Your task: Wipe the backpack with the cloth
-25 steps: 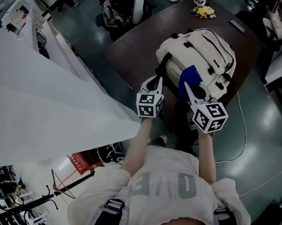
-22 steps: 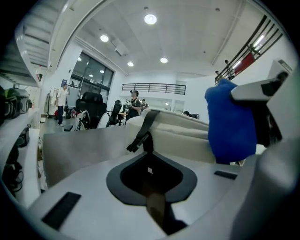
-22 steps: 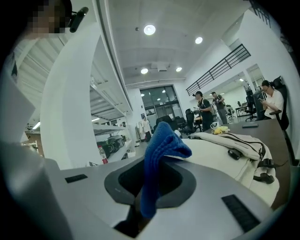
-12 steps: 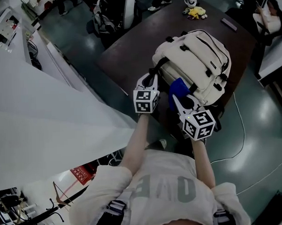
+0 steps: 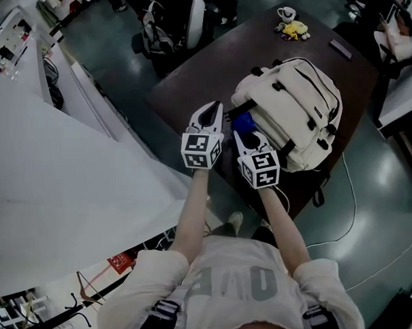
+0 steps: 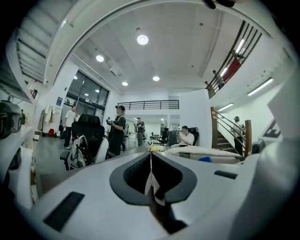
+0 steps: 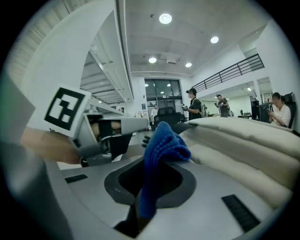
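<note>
A cream backpack (image 5: 295, 109) with black straps lies on a dark brown table (image 5: 188, 76). My right gripper (image 5: 241, 130) is shut on a blue cloth (image 5: 242, 121), which presses against the backpack's near left end. Seen from the right gripper view, the cloth (image 7: 162, 145) bunches out of the jaws against the backpack's padded side (image 7: 243, 140). Just left of the backpack hangs my left gripper (image 5: 212, 112), jaws together and empty. The left gripper view shows its jaws closed on a thin line, with the backpack (image 6: 206, 152) beyond on the right.
A yellow toy (image 5: 294, 30) and a white mug (image 5: 286, 14) sit at the table's far end, a dark flat object (image 5: 342, 47) near its right edge. An office chair (image 5: 196, 14) stands beyond the table. A white partition (image 5: 63, 180) fills the left; a cable (image 5: 350, 209) trails on the floor.
Both grippers moved left along the backpack. The blue cloth slid from the backpack's side to its near left end, and the two grippers now stand closer together.
</note>
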Demonstrator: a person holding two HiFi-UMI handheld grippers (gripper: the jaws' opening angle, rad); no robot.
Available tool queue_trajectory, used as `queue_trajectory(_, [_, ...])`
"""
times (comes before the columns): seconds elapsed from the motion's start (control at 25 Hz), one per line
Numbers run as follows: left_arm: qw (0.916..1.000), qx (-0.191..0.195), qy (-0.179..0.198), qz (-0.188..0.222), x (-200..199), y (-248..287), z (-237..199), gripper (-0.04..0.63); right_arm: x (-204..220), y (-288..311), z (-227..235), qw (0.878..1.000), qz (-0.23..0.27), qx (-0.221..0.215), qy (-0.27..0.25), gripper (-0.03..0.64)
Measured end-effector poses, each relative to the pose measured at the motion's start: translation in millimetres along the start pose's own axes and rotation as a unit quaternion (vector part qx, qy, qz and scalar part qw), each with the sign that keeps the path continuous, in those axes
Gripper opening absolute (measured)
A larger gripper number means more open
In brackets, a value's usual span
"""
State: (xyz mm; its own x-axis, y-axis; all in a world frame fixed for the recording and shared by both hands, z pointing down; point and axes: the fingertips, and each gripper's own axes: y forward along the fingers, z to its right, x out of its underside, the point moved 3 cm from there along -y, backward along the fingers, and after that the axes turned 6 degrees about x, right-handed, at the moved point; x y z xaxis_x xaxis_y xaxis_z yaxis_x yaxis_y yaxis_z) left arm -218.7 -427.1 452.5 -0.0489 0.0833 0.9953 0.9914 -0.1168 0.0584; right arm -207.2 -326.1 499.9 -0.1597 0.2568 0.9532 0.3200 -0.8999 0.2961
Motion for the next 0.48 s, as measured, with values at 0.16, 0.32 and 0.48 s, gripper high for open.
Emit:
queue_trajectory(0.16, [0.9999, -0.009, -0.005, 0.003, -1.1, -7.6, -13.0, 0.009, 0.3, 44.7, 2.8, 1.0, -0.01, 0.016, 0.002, 0.04])
queue_trajectory(0.32, [0.9988, -0.035, -0.032, 0.015, 1.6, -19.5, -29.1, 0.009, -3.8, 78.8, -3.5, 0.999, -0.022, 0.039, -0.018, 0.04])
queue_trajectory(0.48, [0.9983, -0.044, -0.037, 0.006, 8.1, -27.4, -29.4, 0.009, -4.5, 97.0, -7.0, 0.998, -0.03, 0.057, 0.006, 0.04])
